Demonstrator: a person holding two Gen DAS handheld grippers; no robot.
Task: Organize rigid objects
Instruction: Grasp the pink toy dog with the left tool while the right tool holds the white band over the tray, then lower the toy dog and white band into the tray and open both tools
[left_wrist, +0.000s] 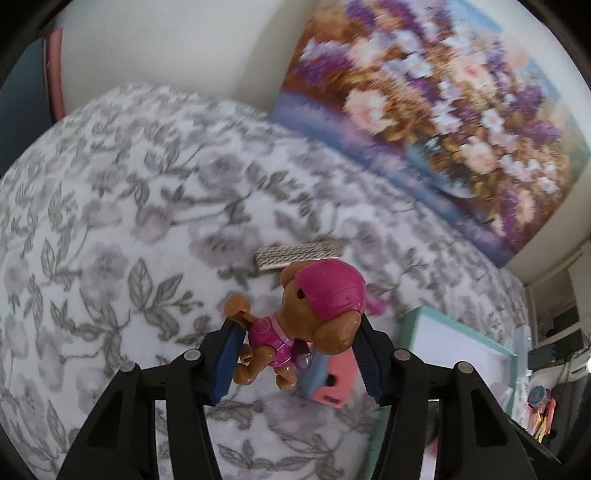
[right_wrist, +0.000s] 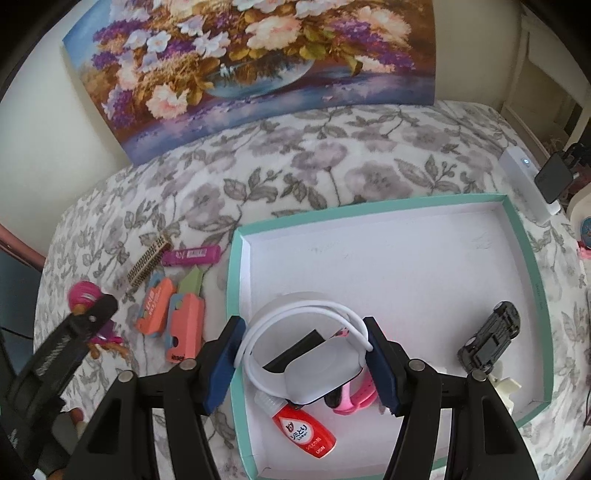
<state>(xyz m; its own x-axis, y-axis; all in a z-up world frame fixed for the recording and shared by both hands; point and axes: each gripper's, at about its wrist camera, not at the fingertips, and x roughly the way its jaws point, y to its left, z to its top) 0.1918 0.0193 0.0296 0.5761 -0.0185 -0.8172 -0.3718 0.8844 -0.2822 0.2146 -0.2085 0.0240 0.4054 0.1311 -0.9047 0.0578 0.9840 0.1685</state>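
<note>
Left wrist view is motion-blurred: painting (left_wrist: 424, 110) and the floral bedspread (left_wrist: 110, 221) smear, and the items under the toy are mostly hidden, only a pink block (left_wrist: 334, 384) and a ribbed strip (left_wrist: 295, 254) peek out. Left gripper (left_wrist: 295, 354) has its jaws about half open, pads pressed on a toy dog (left_wrist: 295, 332) with a pink cap, clamped at the body, head sticking up above the pads; it looks lifted clear of the bedspread. In the right wrist view the left gripper (right_wrist: 88, 317) shows at the left edge, blurred, toy dog (right_wrist: 86, 295) mostly covered by it. Right gripper (right_wrist: 306, 365) points steeply down over the teal tray (right_wrist: 236, 295), jaws about half open, pads on either side of a white cable loop (right_wrist: 295, 317) and white puck (right_wrist: 321, 373); right pad touches the loop, left-side contact is unclear, so can't tell if it's gripped. Partly hidden beneath: a pink band (right_wrist: 354, 398) and something black. Red bottle (right_wrist: 304, 430) lies in the tray's near corner, black toy car (right_wrist: 491, 339) toward its right wall, wheels up. Left of the tray on the bedspread: two orange blocks (right_wrist: 170, 314), magenta stick (right_wrist: 192, 254), the ribbed strip (right_wrist: 147, 264). White device (right_wrist: 528, 184) beyond the tray's far right corner, cut by the lens edge.
</note>
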